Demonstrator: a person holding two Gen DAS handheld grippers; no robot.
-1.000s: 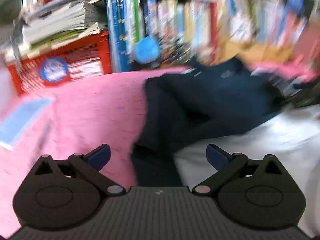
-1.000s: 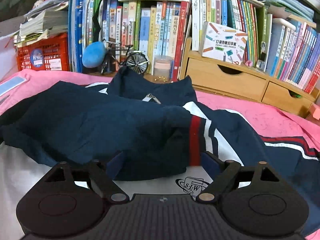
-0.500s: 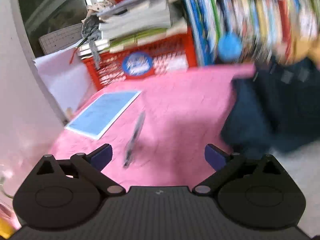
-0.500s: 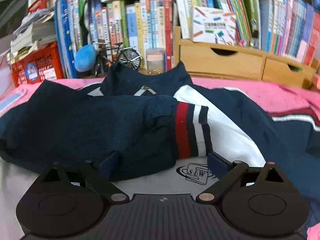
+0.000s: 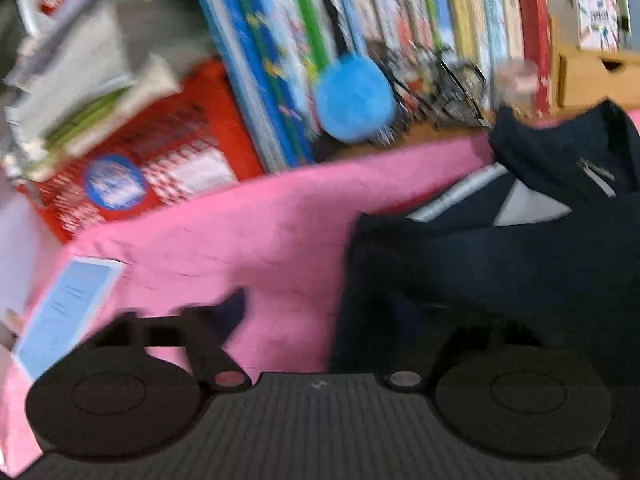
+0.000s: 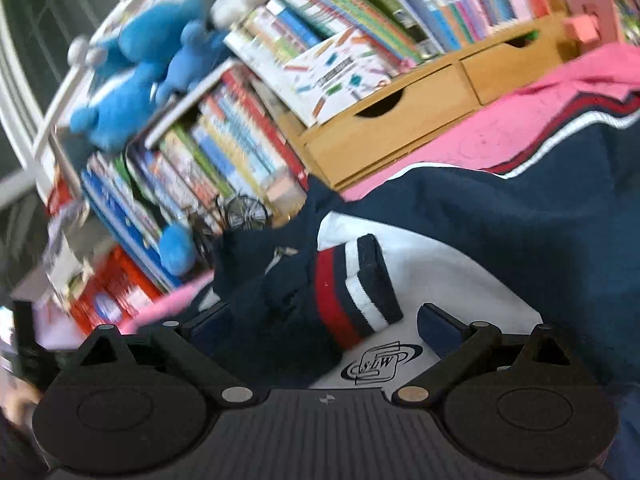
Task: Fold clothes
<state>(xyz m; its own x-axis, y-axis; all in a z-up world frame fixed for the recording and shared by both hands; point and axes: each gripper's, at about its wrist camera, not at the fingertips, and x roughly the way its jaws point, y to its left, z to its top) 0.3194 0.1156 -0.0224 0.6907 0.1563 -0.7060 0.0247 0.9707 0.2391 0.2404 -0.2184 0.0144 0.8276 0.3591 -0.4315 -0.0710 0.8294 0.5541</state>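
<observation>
A navy jacket (image 5: 500,272) with white panels lies on a pink cloth (image 5: 240,232). My left gripper (image 5: 328,316) hovers at its left edge, blurred, jaws closing. Its left fingertip (image 5: 234,308) is over the pink cloth, apart from the fabric; the right finger is lost against the dark jacket, and the jacket's edge lies between them. In the right wrist view the jacket (image 6: 520,232) has one sleeve folded across its white chest. The sleeve's red, white and navy cuff (image 6: 352,284) sits between the wide fingers of my right gripper (image 6: 320,324), which is open and tilted.
Behind the cloth stand rows of books, a red basket (image 5: 160,160) stacked with papers, a blue pompom (image 5: 354,100) and a wooden drawer unit (image 6: 400,120). Blue plush toys (image 6: 132,80) sit on top. A pale blue booklet (image 5: 68,304) lies on the cloth at the left.
My left gripper swung out left over the pink cloth, then back right to the jacket's edge, and its jaws narrowed. My right gripper rolled sideways and moved closer to the striped cuff.
</observation>
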